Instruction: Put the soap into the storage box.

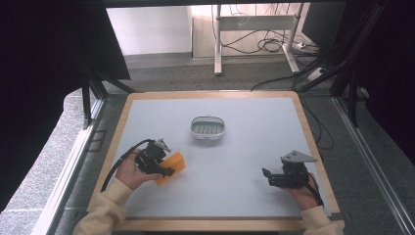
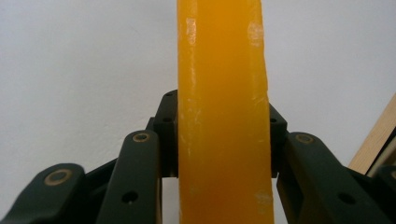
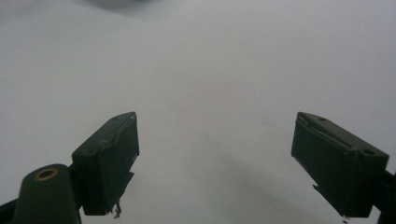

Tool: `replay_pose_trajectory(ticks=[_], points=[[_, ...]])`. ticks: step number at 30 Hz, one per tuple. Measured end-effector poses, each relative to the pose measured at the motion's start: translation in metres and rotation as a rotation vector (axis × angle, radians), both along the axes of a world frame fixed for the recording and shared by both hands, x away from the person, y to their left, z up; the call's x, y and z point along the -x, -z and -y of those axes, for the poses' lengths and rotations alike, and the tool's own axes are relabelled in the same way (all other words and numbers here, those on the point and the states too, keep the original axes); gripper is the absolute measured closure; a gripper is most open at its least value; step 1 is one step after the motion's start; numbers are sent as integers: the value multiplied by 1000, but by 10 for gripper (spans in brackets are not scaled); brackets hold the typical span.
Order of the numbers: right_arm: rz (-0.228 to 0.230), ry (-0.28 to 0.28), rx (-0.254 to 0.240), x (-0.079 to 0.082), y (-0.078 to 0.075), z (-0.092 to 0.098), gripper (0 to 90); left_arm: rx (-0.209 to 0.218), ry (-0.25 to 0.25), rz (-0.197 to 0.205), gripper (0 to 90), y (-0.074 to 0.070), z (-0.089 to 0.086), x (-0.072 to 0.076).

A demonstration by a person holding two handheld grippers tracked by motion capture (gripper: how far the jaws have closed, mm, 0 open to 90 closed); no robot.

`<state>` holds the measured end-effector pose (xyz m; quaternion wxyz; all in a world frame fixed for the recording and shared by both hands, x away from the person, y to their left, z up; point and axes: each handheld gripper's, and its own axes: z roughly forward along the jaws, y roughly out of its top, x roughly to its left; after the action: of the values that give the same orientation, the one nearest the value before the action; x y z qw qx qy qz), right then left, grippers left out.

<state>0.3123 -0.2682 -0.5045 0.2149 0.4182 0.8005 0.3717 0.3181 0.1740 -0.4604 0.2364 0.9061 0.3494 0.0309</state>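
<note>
An orange block, a bar of soap by its look (image 1: pixel 172 167), is pinched between the black jaws of my left gripper (image 1: pixel 165 169) at the table's left front. In the left gripper view the orange bar (image 2: pixel 223 116) stands upright between both pads (image 2: pixel 169 135), which press on its sides. A small white oval dish with a ribbed inside (image 1: pixel 208 128) sits near the table's middle, apart from the bar. My right gripper (image 1: pixel 267 176) rests low at the right front; in its own view my right gripper (image 3: pixel 215 158) has its jaws wide apart over bare white surface.
The white tabletop (image 1: pixel 235 161) has a wooden rim (image 1: pixel 112 147). Beyond its far edge are a desk frame with cables (image 1: pixel 259 39) and dark curtains on both sides. A wooden edge (image 2: pixel 373 140) shows at the right of the left gripper view.
</note>
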Motion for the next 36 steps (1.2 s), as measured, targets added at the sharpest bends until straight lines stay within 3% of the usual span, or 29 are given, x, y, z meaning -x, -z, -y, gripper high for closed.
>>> replay_pose_trajectory(ticks=[18, 31, 36], points=[[-3, 6, 2, 0, 1, -1, 154, 2, 21, 8, 619, -10, -3, -20], [-5, 9, 5, 0, 1, 0, 154, 14, 38, 47, 619, -20, 4, -36], [-5, 8, 7, 0, 1, 0, 154, -5, 45, 50, 619, -22, 6, -42]])
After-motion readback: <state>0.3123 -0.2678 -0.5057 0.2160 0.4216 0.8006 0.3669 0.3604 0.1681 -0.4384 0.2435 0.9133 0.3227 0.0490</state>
